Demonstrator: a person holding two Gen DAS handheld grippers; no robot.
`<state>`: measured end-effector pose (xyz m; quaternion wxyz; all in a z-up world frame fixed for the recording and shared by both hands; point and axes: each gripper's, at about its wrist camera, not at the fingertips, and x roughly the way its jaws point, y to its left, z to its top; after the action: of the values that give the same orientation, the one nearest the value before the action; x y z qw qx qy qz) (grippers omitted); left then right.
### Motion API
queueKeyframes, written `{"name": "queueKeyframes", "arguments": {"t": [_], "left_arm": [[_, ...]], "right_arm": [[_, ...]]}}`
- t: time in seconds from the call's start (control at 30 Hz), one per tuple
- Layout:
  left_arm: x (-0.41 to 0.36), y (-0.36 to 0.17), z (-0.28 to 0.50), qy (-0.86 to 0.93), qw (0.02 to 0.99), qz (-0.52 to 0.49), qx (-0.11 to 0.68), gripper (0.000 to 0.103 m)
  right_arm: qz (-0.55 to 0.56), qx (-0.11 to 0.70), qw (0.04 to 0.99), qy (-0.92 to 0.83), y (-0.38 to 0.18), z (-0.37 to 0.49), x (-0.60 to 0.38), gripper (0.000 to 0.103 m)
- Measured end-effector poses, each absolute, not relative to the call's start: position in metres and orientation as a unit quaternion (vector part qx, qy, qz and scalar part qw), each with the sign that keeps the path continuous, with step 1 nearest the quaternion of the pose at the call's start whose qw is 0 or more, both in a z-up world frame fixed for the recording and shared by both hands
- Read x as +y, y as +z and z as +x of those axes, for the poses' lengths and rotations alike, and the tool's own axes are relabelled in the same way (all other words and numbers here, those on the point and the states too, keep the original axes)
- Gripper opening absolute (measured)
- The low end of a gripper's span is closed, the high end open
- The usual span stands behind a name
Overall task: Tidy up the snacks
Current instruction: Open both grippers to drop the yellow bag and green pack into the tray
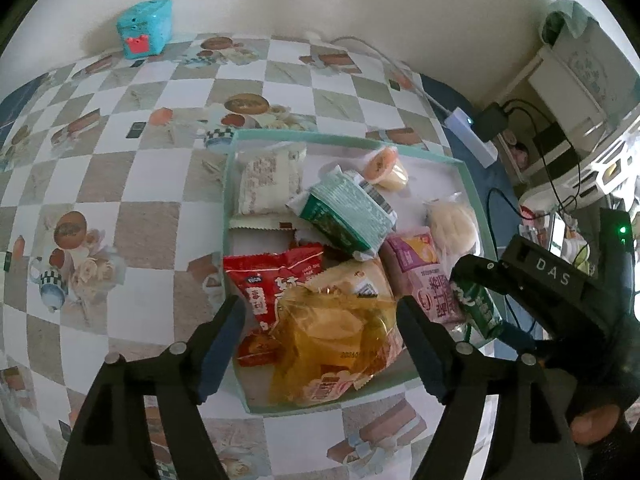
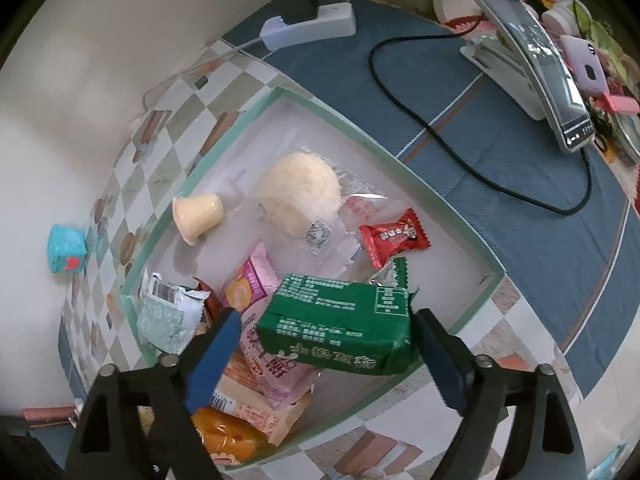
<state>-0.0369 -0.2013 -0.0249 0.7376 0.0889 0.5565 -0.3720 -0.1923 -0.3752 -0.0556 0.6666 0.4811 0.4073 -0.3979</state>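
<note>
Still a loose heap: snacks could slide or spill

Already most of the snacks lie inside the shallow green-rimmed tray (image 1: pixel 468 184), which sits on the checkered bench (image 1: pixel 132 184). The green packet (image 2: pixel 340 328) hangs between the jaws of the right tool (image 2: pixel 326 354); those jaws stand wide, and I cannot see either pad pressing on it. It looks as if it is resting on, or dropping onto, the pink packet (image 2: pixel 256 280) beneath. Its outer end reaches toward the tray's near rim, so it could tip over the edge onto the bench if it lands crooked.

The left tool (image 1: pixel 320 344) is also spread open, its jaws either side of the yellow crinkly bag (image 1: pixel 340 344) without gripping it. That bag rides on top of the red packet (image 1: pixel 272 276) and juts toward the rim; a slippery film on a slippery film may creep outward.

Further in, the teal wrapped packet (image 1: pixel 348 216) leans across its neighbours, and the jelly cup (image 2: pixel 198 216) lies on its side, free to roll if anything nudges the tray. The round white bun (image 2: pixel 300 196) is soft and would crush under a careless jaw.

Because both tools work over the same corner, they could knock each other. Beyond the tray, a black cable (image 2: pixel 420 120) and a power strip (image 2: pixel 312 24) lie on the blue cloth; a wide sweep could snag them.
</note>
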Motion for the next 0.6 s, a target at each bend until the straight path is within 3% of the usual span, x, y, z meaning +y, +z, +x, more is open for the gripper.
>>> {"name": "queueKeyframes", "arguments": {"t": [0.17,0.2,0.23,0.27,0.6], "left_arm": [[-0.191,-0.019,-0.028,-0.354,0.754,0.072,0.549,0.082],[-0.189,-0.018,-0.026,-0.350,0.758,0.068,0.547,0.086],[-0.186,-0.017,-0.024,-0.344,0.762,0.063,0.545,0.096],[-0.183,-0.016,-0.020,-0.336,0.768,0.057,0.542,0.098],[-0.153,-0.012,0.006,-0.262,0.808,0.053,0.526,0.098]], "right_arm": [[0.464,0.407,0.683,-0.392,-0.051,-0.187,-0.371,0.103],[0.460,0.407,0.685,-0.391,-0.050,-0.185,-0.371,0.103],[0.456,0.408,0.688,-0.390,-0.049,-0.184,-0.370,0.103],[0.452,0.409,0.690,-0.390,-0.048,-0.182,-0.368,0.103],[0.385,0.410,0.734,-0.380,-0.029,-0.166,-0.344,0.103]]}}
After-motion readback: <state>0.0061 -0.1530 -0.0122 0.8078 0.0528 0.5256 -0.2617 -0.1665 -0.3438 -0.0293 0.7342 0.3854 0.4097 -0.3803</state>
